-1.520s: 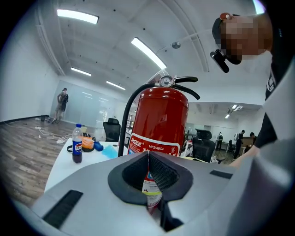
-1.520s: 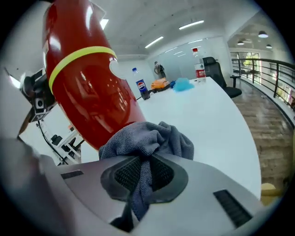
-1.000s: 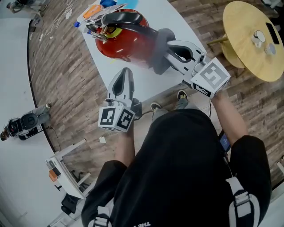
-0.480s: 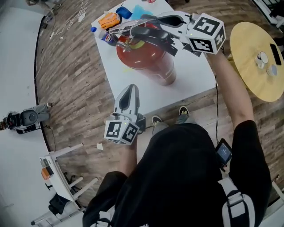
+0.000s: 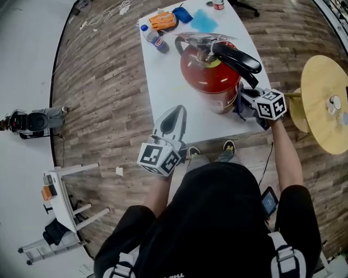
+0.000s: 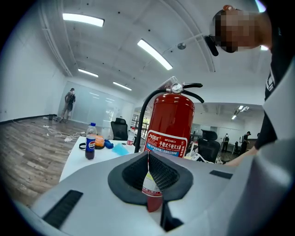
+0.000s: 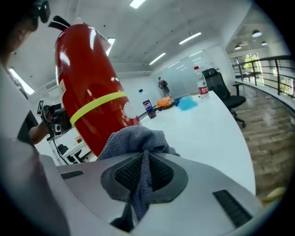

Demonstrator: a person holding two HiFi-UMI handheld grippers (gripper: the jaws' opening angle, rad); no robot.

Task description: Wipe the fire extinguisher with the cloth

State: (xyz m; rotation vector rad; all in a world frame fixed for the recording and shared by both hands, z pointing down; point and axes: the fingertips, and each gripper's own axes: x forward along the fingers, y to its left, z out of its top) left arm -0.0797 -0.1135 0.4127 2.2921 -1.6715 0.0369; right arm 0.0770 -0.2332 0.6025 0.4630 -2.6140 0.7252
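Observation:
The red fire extinguisher (image 5: 209, 76) stands upright on the white table (image 5: 163, 81), with its black handle and hose on top. My right gripper (image 5: 244, 103) is shut on a grey cloth (image 5: 237, 108), and the cloth is against the extinguisher's lower right side. In the right gripper view the cloth (image 7: 133, 138) bunches out of the shut jaws (image 7: 144, 159), right beside the red cylinder (image 7: 90, 101) with its yellow band. My left gripper (image 5: 176, 111) hovers near the table's front edge, shut and holding nothing. It faces the extinguisher (image 6: 170, 120) from a short distance.
At the table's far end are a cola bottle (image 5: 156, 39), an orange object (image 5: 163, 20), a light blue cloth (image 5: 204, 21) and another bottle (image 5: 218, 4). A round wooden table (image 5: 326, 103) stands at the right. A device (image 5: 32, 120) and a white rack (image 5: 60, 195) are on the floor at left.
My right gripper has carried the cloth from the extinguisher's top, by the handle, down to its lower right side. The left gripper has stayed by the table's front edge.

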